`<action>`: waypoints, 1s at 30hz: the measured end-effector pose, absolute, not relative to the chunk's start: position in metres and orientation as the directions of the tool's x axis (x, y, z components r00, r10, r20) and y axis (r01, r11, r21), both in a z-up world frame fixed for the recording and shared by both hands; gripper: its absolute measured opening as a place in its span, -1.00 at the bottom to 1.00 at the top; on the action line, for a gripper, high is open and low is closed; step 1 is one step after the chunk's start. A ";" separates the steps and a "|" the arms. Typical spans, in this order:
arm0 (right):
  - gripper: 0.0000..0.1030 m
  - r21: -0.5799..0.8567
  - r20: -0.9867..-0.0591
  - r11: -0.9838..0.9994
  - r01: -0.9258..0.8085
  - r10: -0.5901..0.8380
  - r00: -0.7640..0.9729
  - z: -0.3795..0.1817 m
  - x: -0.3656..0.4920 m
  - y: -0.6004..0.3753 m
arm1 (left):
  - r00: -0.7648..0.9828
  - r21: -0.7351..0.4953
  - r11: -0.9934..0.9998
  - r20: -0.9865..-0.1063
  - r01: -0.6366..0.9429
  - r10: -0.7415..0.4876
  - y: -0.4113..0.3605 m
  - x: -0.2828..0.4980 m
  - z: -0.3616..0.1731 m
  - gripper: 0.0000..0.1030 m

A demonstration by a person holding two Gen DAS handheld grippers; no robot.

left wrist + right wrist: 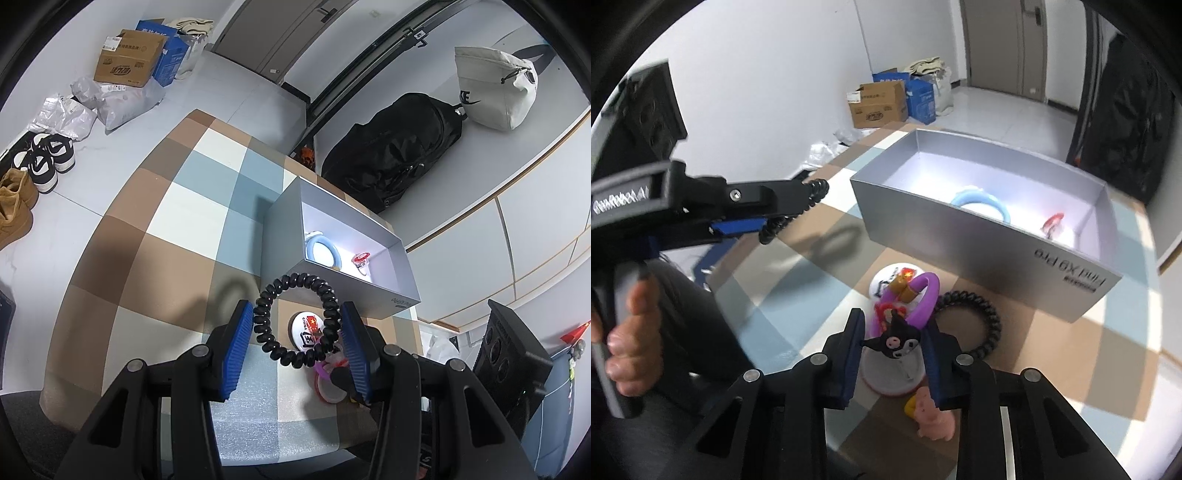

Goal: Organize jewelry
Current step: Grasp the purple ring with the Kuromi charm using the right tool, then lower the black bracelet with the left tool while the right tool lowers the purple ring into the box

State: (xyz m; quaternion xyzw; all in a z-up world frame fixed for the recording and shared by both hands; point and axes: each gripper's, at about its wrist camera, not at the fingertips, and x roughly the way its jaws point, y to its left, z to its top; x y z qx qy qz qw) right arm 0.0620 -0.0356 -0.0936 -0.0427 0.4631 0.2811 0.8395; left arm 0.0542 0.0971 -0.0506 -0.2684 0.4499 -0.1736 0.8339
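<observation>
My left gripper (299,325) is shut on a black spiral hair tie (295,278), which stands as a ring between the blue pads above the checked table. The same gripper (768,218) shows at the left of the right wrist view, held by a person's hand (631,350). My right gripper (892,343) is shut on a black cartoon charm (897,341) joined to a purple ring (929,295). An open silver box (960,236) lies beyond, holding a light blue ring (982,201) and a small red piece (1052,221). A second black spiral tie (975,321) lies on the table by the box.
A white round badge (306,328) lies in front of the box (399,291). A pink figure (934,417) and a roll (890,380) sit under my right gripper. Bags (399,155) rest beyond the table; cardboard boxes (129,59) and shoes (48,158) are on the floor.
</observation>
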 end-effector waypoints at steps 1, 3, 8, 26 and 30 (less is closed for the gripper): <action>-0.44 0.210 -0.797 0.837 -0.505 0.446 0.408 -0.093 0.063 -0.038 | 0.534 -0.605 0.795 -0.658 0.046 -0.532 0.097 0.054 -0.051 -0.18; -0.44 0.245 -0.785 0.835 -0.492 0.469 0.405 -0.092 0.064 -0.042 | 0.529 -0.608 0.793 -0.659 0.044 -0.534 0.097 0.055 -0.052 -0.18; -0.46 0.325 -0.751 0.822 -0.468 0.525 0.400 -0.087 0.067 -0.048 | 0.526 -0.602 0.797 -0.664 0.046 -0.532 0.095 0.055 -0.052 -0.18; -0.52 0.560 -0.615 0.744 -0.365 0.668 0.419 -0.064 0.072 -0.090 | 0.528 -0.583 0.809 -0.663 0.082 -0.531 0.078 0.056 -0.050 -0.18; -0.52 0.561 -0.601 0.743 -0.366 0.669 0.437 -0.056 0.072 -0.097 | 0.547 -0.542 0.834 -0.670 0.100 -0.501 0.071 0.054 -0.045 -0.18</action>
